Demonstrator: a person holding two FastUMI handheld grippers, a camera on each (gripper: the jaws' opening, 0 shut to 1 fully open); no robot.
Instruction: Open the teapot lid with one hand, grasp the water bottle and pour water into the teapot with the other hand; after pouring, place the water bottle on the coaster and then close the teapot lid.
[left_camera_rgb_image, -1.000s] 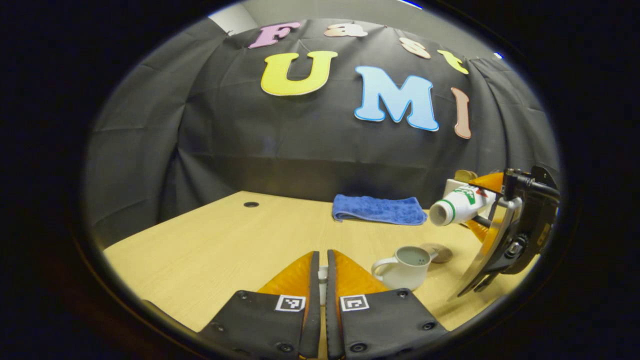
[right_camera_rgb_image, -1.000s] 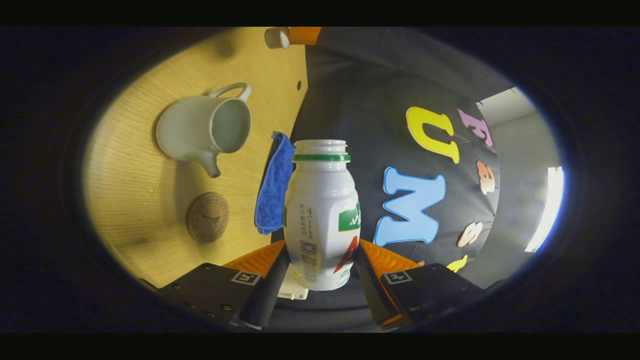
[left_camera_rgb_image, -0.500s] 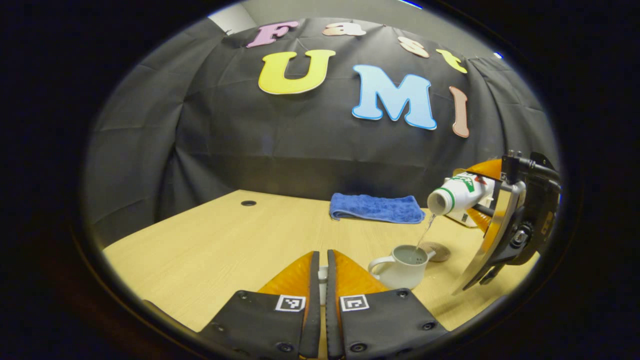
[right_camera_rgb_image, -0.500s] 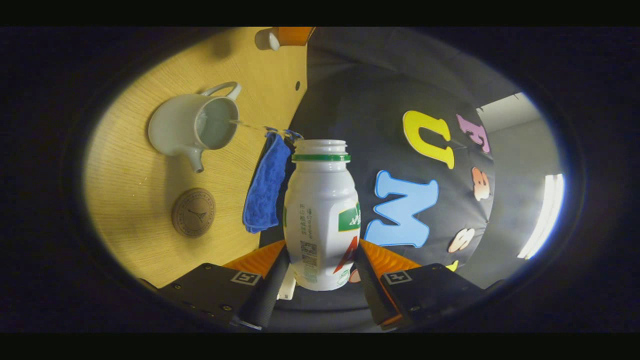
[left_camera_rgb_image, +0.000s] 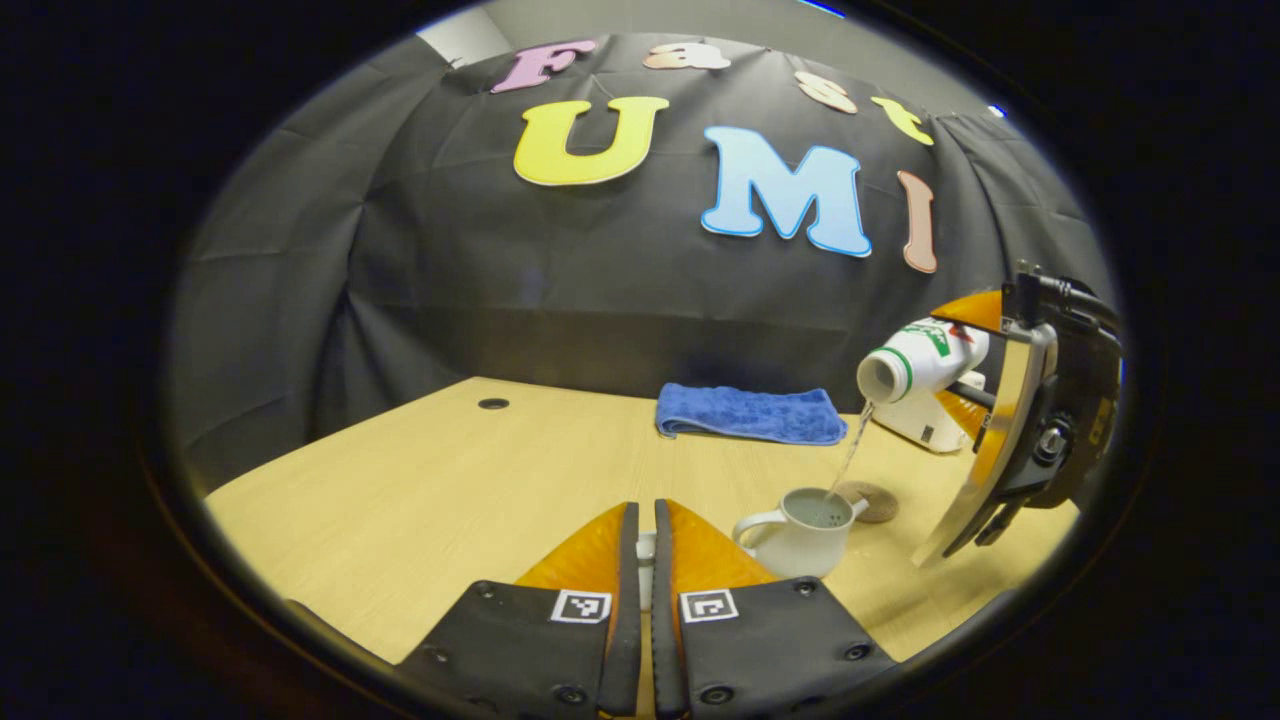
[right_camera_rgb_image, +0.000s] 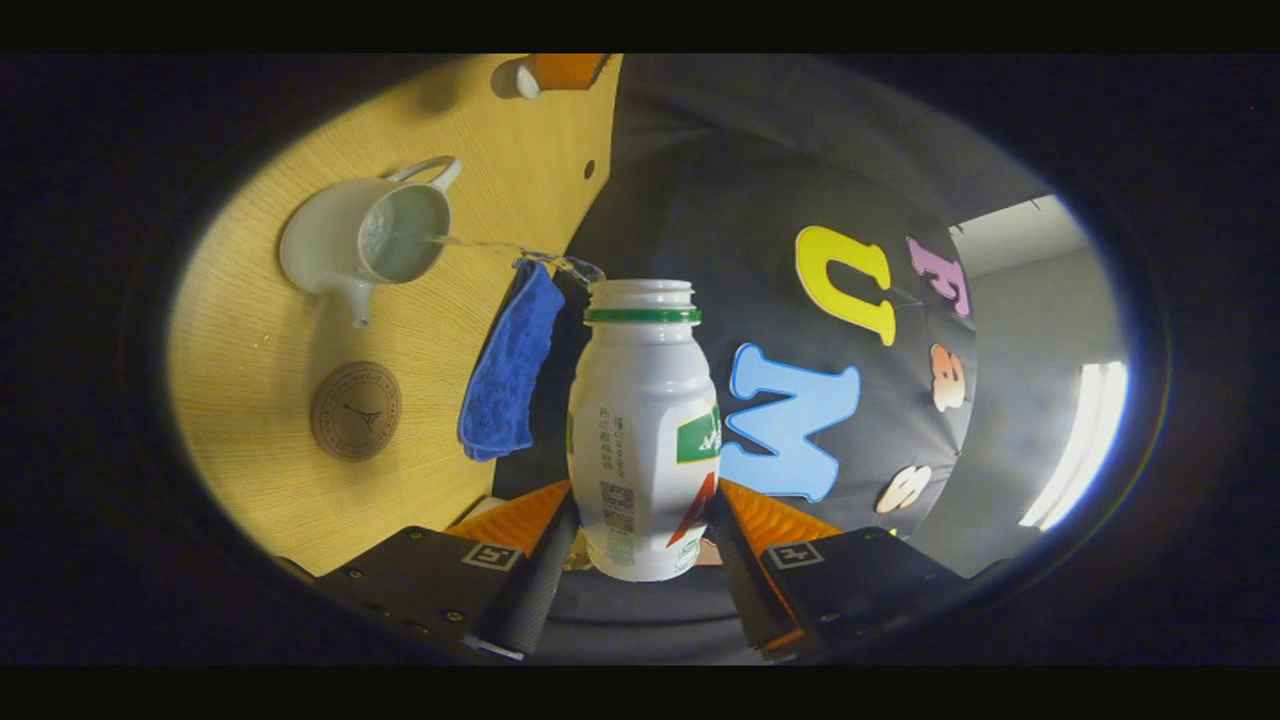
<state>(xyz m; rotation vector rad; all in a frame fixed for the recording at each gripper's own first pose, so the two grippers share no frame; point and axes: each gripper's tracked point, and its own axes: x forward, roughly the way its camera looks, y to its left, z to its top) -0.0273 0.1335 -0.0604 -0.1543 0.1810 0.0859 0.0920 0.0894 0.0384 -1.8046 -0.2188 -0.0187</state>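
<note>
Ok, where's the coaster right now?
In the right gripper view the coaster lies bare on the table, beside the teapot on its spout side, near the blue cloth.

A staged recording booth, not a lived-in home. Walled by creased black cloth (left_camera_rgb_image: 560, 290) draped behind and around a pale wood-grain table (left_camera_rgb_image: 440, 480) with a round cable hole (left_camera_rgb_image: 492, 404). Beyond the cloth's top edge, a plain grey room wall (right_camera_rgb_image: 1010, 330) and a long ceiling strip light (right_camera_rgb_image: 1075, 440). Few props laid out, among them a folded blue towel (left_camera_rgb_image: 750, 415).
</note>
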